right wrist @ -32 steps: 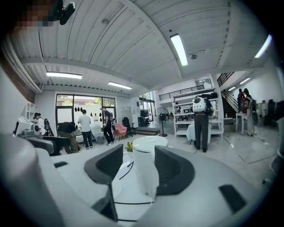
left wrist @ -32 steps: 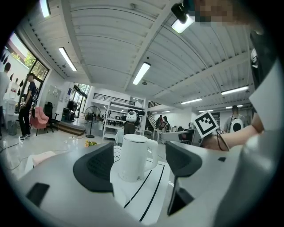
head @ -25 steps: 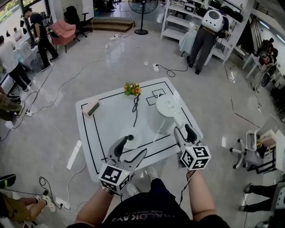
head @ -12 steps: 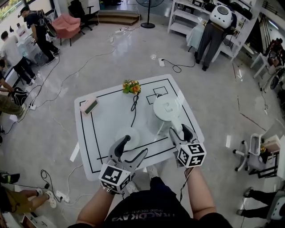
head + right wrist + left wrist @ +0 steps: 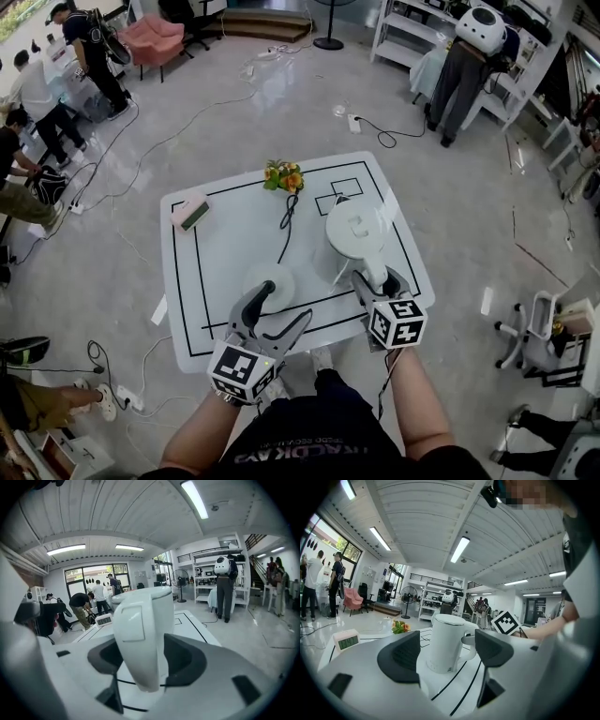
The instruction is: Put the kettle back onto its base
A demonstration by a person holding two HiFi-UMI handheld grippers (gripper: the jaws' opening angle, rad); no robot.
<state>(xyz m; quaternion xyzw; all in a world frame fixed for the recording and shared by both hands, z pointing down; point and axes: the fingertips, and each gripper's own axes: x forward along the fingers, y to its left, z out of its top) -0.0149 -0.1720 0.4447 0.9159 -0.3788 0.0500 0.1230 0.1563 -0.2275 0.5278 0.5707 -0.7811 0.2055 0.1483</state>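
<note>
A white kettle (image 5: 356, 230) stands on the white table (image 5: 216, 253), at its right side, with the handle turned toward me. My right gripper (image 5: 378, 278) has its jaws on either side of that handle (image 5: 140, 634); they have just been opening and stand wide, with no pad clearly pressing. The round white base (image 5: 265, 278) lies left of the kettle, with a black cord (image 5: 286, 220) running off it. My left gripper (image 5: 286, 307) hovers open over the base's near edge. In the left gripper view the kettle (image 5: 445, 639) shows beyond the open jaws.
A small bunch of flowers (image 5: 283, 175) lies at the table's far edge. A pink digital clock (image 5: 190, 212) sits at the far left corner. Black lines mark the tabletop. Cables run across the floor and several people stand around the room.
My right gripper has sunk and closed in on the kettle's handle, which now sits between its jaws. The left gripper has shifted slightly over the base.
</note>
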